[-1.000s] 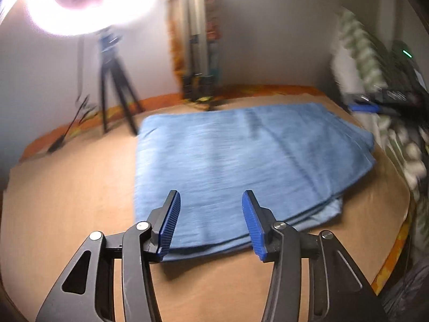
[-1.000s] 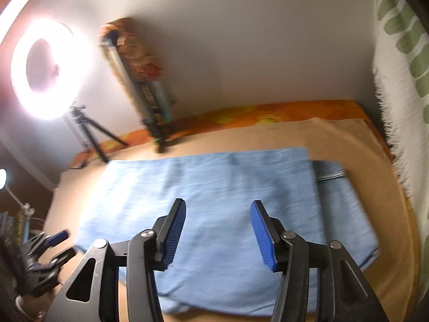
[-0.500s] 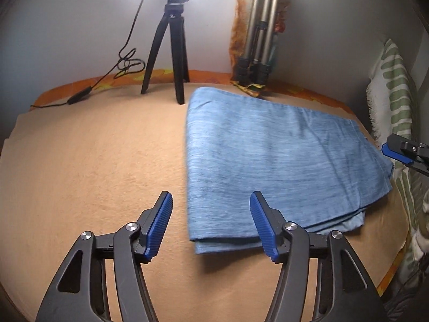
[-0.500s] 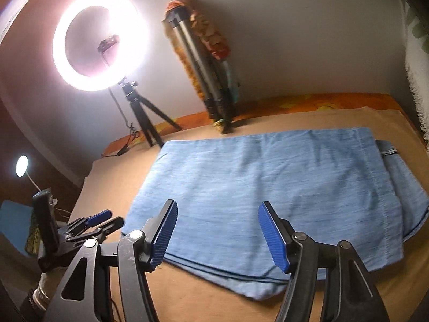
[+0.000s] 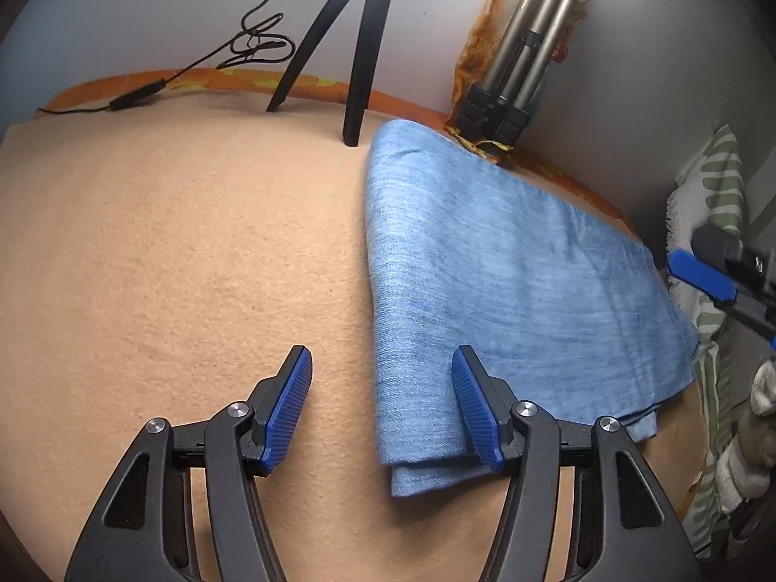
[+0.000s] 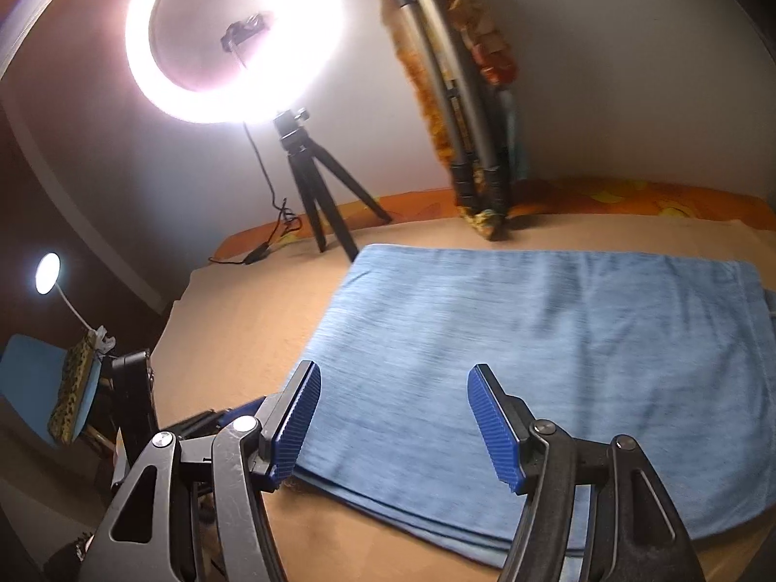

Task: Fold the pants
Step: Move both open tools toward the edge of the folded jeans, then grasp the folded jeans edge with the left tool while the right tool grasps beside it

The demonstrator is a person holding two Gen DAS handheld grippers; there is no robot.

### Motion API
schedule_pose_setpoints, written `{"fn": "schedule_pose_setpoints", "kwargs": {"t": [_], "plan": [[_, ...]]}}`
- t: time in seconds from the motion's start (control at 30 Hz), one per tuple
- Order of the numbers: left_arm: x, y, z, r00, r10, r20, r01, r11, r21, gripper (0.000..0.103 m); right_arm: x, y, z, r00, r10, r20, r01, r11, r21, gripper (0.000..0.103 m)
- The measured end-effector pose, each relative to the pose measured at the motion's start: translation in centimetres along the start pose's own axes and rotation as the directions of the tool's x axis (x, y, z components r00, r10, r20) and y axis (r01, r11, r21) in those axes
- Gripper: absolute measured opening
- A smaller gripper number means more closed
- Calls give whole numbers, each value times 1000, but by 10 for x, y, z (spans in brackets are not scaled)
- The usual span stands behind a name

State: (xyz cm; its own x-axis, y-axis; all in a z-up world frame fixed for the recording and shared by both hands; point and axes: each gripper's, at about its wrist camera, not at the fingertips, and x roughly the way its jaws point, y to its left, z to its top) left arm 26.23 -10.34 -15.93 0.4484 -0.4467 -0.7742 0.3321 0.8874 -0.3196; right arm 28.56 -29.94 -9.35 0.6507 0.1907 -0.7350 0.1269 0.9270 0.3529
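The light blue pants (image 5: 509,281) lie folded in flat layers on the tan blanket (image 5: 169,252); they also show in the right wrist view (image 6: 557,339). My left gripper (image 5: 383,402) is open and empty, low over the folded left edge near the front corner. My right gripper (image 6: 393,422) is open and empty, above the near edge of the pants. One blue fingertip (image 5: 698,276) of the right gripper shows at the far right of the left wrist view. The left gripper's body (image 6: 136,397) shows at the left of the right wrist view.
A lit ring light (image 6: 233,34) on a black tripod (image 6: 320,194) stands at the back, its cable (image 5: 145,92) trailing on the blanket. A folded metal tripod (image 5: 519,58) leans on the wall. A green-patterned white cloth (image 5: 713,203) hangs at right.
Both grippers swung left and lowered toward the pants' left side and near edge. Both stayed open and empty. The pants have not moved.
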Motion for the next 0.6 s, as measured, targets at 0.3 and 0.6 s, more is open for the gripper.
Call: {"fn": "schedule_pose_setpoints", "kwargs": {"t": [0.3, 0.6], "plan": [[10, 7, -3, 997, -73, 8, 73, 996, -56, 18, 47, 24, 33, 999, 3, -45, -3, 1000, -11, 66], [-9, -10, 3, 987, -123, 107, 124, 992, -5, 9, 127, 53, 69, 983, -60, -172, 51, 997, -57, 67]]}}
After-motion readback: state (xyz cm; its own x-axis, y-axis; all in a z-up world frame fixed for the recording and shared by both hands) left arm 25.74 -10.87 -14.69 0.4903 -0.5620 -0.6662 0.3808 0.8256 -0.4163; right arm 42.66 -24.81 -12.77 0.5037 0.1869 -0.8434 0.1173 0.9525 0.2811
